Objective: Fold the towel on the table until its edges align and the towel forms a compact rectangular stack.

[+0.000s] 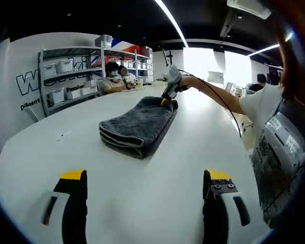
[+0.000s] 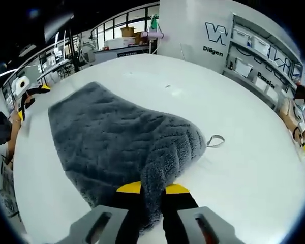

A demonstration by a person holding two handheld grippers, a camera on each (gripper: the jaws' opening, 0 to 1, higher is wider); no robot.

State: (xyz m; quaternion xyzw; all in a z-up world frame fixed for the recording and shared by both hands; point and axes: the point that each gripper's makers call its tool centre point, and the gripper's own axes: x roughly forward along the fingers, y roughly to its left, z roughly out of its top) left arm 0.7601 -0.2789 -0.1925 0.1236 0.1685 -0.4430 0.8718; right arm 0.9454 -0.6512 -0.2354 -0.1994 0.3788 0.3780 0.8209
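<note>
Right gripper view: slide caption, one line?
Right hand-held gripper pinching a corner of the folded grey towel on the white table.

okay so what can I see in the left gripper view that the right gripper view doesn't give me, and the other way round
Left gripper view: the towel's stacked folded layers from the side, and the left gripper's jaws wide apart, holding nothing. Right gripper view: the right gripper pinching a raised towel corner, and a small loop lying beside the towel. Both: the grey towel on the white table, and shelves along the wall.
</note>
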